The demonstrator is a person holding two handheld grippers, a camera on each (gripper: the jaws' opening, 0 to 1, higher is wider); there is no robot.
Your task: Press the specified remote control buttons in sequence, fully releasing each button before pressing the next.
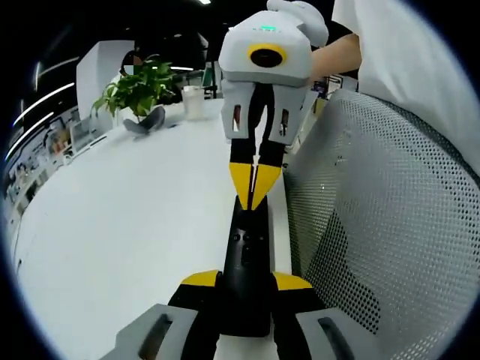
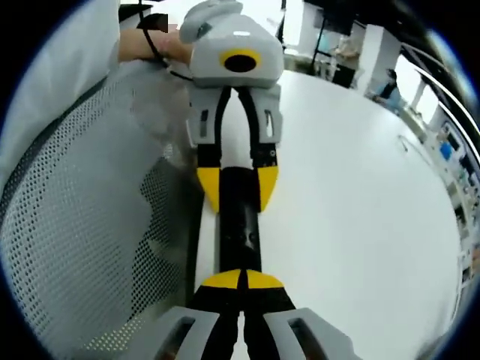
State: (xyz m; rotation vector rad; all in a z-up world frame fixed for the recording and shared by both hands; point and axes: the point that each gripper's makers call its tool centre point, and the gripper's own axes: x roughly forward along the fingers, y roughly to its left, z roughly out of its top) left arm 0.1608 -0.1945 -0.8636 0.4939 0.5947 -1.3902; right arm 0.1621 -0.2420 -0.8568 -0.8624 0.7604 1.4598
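Left gripper view: left tongs (image 1: 246,283) clamp remote (image 1: 247,259); right tongs (image 1: 254,196) closed (tips on remote).

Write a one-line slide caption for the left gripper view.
Left tongs clamp a black remote at the white table's edge while the right tongs, closed, touch its far end beside a mesh chair.

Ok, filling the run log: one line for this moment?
left gripper: shut on remote | right gripper: shut, tips on remote | table edge
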